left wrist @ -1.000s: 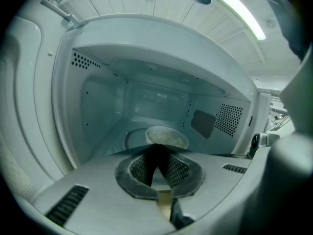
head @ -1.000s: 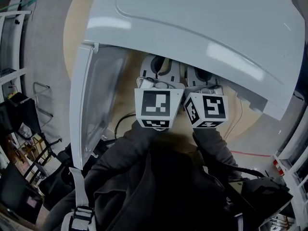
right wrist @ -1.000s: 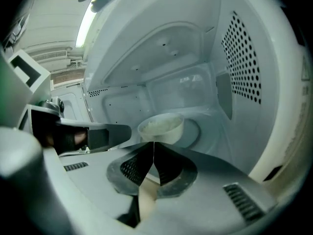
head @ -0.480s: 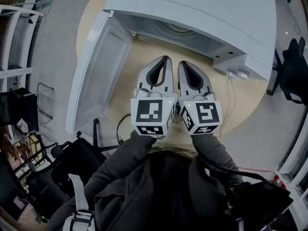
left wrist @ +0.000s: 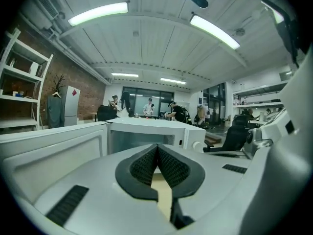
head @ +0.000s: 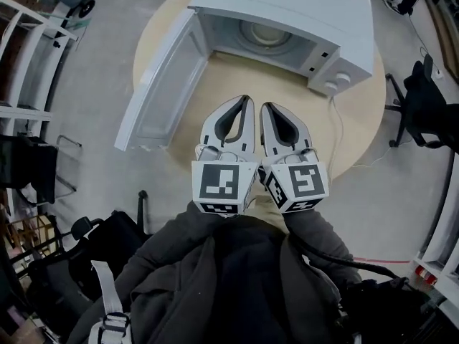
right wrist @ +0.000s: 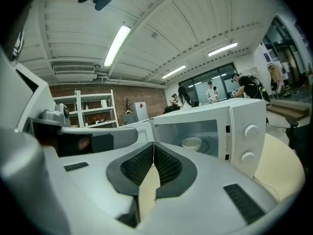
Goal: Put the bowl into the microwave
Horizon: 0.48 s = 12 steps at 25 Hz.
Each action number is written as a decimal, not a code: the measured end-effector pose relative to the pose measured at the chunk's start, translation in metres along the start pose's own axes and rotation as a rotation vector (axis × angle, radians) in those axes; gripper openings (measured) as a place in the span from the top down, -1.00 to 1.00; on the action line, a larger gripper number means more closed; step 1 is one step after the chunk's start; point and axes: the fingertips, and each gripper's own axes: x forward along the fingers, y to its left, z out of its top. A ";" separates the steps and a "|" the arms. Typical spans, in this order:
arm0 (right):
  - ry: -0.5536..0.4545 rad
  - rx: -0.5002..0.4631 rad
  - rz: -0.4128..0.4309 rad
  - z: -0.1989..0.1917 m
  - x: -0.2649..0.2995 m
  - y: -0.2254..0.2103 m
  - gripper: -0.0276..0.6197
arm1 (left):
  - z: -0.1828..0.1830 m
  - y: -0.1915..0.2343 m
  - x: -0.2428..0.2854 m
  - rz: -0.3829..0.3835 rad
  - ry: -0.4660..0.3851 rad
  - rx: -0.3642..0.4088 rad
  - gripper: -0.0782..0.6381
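The white microwave (head: 301, 13) stands at the far side of the round wooden table (head: 362, 131), its door (head: 161, 77) swung wide open to the left. A pale bowl (head: 267, 34) sits inside the cavity on the turntable; it also shows in the right gripper view as a small cream bowl (right wrist: 191, 142). My left gripper (head: 247, 100) and right gripper (head: 264, 107) are side by side over the table, in front of the opening and apart from it. Both have their jaws shut with nothing between them, in the left gripper view (left wrist: 157, 146) and the right gripper view (right wrist: 153, 144).
A power cable (head: 337, 138) runs from the microwave's right front corner across the table. A black chair (head: 430, 99) stands at the right, white shelving (head: 21, 56) at the left, bags and chairs at the lower left. People stand far behind the microwave.
Both grippers have drawn back from the microwave's opening to a spot over the table in front of it. The whole microwave has come into view. The jaws stayed shut.
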 end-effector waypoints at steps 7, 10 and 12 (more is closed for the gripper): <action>-0.075 -0.020 -0.048 0.007 -0.028 0.043 0.88 | 0.013 0.001 -0.049 -0.063 -0.048 0.032 0.76; -0.087 -0.033 -0.069 0.008 -0.043 0.054 0.88 | 0.009 0.000 -0.069 -0.075 -0.050 0.027 0.76; -0.096 -0.050 -0.076 0.009 -0.051 0.063 0.88 | 0.011 0.001 -0.081 -0.076 -0.062 0.026 0.76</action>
